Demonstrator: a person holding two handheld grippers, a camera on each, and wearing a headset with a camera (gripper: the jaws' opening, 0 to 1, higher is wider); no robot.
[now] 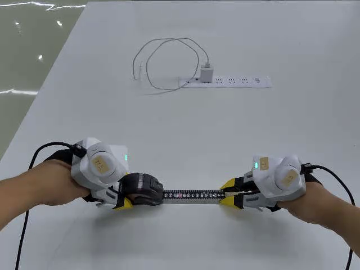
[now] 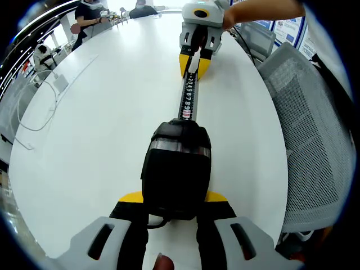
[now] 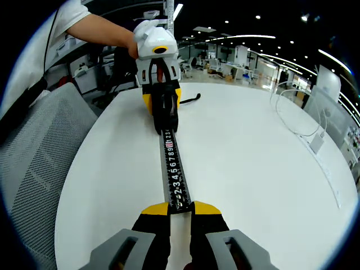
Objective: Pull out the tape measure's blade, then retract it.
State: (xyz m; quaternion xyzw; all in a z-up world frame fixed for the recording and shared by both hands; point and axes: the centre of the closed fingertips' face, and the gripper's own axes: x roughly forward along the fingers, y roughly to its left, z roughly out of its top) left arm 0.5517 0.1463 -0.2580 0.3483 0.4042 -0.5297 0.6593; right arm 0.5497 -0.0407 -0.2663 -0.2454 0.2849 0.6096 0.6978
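Note:
A black tape measure case (image 1: 142, 188) (image 2: 177, 166) rests on the white table (image 1: 225, 124), and my left gripper (image 1: 121, 199) (image 2: 173, 201) is shut on its rear. Its dark numbered blade (image 1: 192, 195) (image 2: 188, 98) (image 3: 173, 171) runs out flat along the table towards my right gripper (image 1: 229, 194) (image 3: 180, 209), which is shut on the blade's tip with yellow-tipped fingers (image 3: 154, 211). In the right gripper view the case (image 3: 165, 107) sits far off under the left gripper (image 3: 160, 98). The left gripper view shows the right gripper (image 2: 196, 62) at the blade's far end.
A white power strip (image 1: 233, 82) with a plugged-in charger (image 1: 206, 73) and looped white cable (image 1: 163, 56) lies far back on the table. Grey mesh chairs (image 2: 315, 129) (image 3: 39, 152) stand by the table's near edge. Black gripper cables (image 1: 25, 225) trail off the front.

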